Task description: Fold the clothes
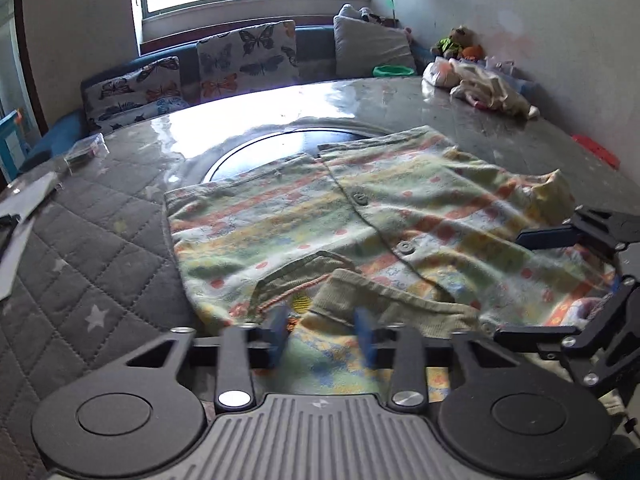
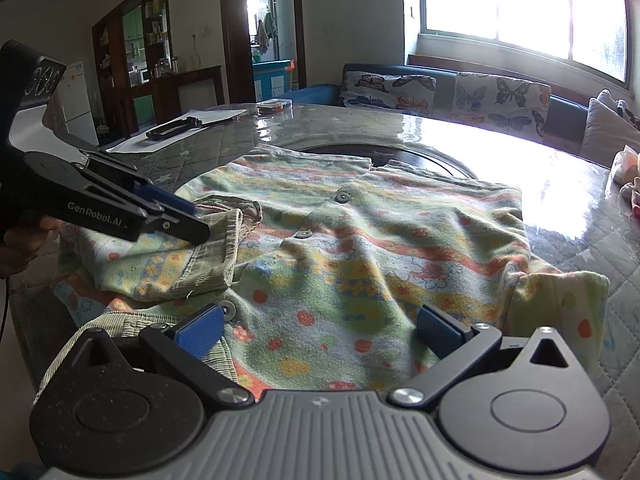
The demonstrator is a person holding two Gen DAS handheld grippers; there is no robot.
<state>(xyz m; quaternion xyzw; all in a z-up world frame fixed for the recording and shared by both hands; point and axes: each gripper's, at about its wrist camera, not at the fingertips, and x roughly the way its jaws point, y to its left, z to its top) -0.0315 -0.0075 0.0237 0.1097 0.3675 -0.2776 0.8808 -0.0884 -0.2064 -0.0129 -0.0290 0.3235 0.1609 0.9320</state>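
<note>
The striped baby cardigan (image 1: 360,232) lies spread mid-frame on the quilt-covered table (image 1: 100,248), bare quilt lower left. The left gripper (image 1: 324,332) is slightly parted over the folded sleeve, gripping nothing; the right gripper (image 2: 320,324) gapes wide. Only the right view shows the doorway (image 2: 268,32)

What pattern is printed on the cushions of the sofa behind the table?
Butterflies, in dark, orange and blue on a pale ground. The cushions show best in the left wrist view.
</note>
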